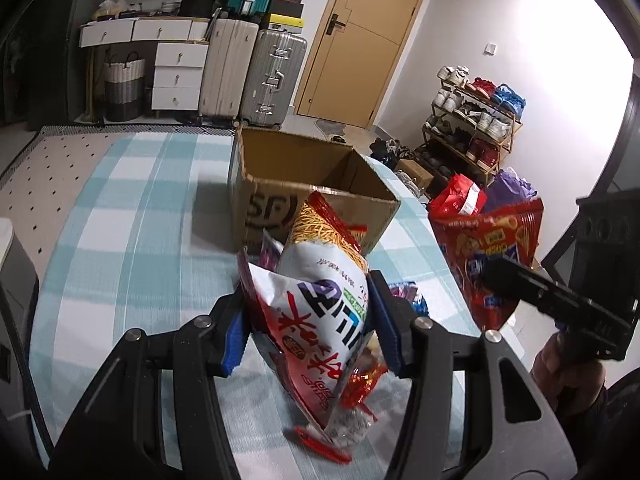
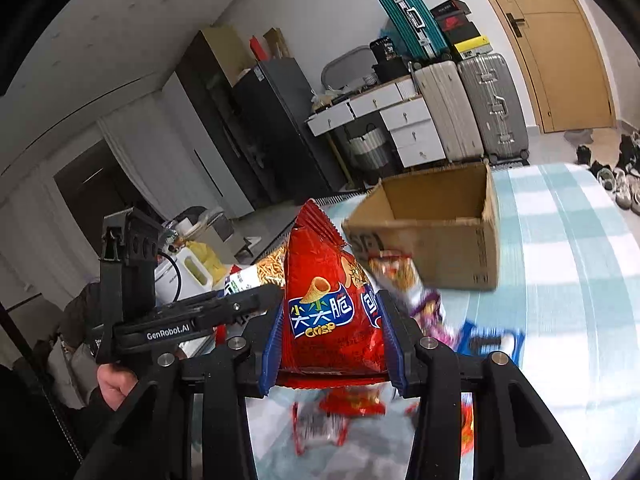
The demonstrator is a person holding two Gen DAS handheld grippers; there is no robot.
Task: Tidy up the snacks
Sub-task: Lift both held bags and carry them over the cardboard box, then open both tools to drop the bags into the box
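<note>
Both grippers hold a snack bag; open brown cardboard box (image 1: 316, 184) lies ahead of both.

Landmark is the box on the blue-and-white checked cloth (image 1: 132, 216). Left gripper (image 1: 308, 320) is clamped on a white-and-red noodle-snack bag (image 1: 320, 300), held up on the near side of the box, long axis pointing up toward the box's near wall. Right gripper (image 2: 330, 344) is pinched tight on a red crisp bag (image 2: 328, 312), upright, near side of the box and off to its right in the left wrist view. The left bag looks nearer the box opening. Loose snack packets (image 2: 424, 292) lie on the cloth just before the box.
</note>
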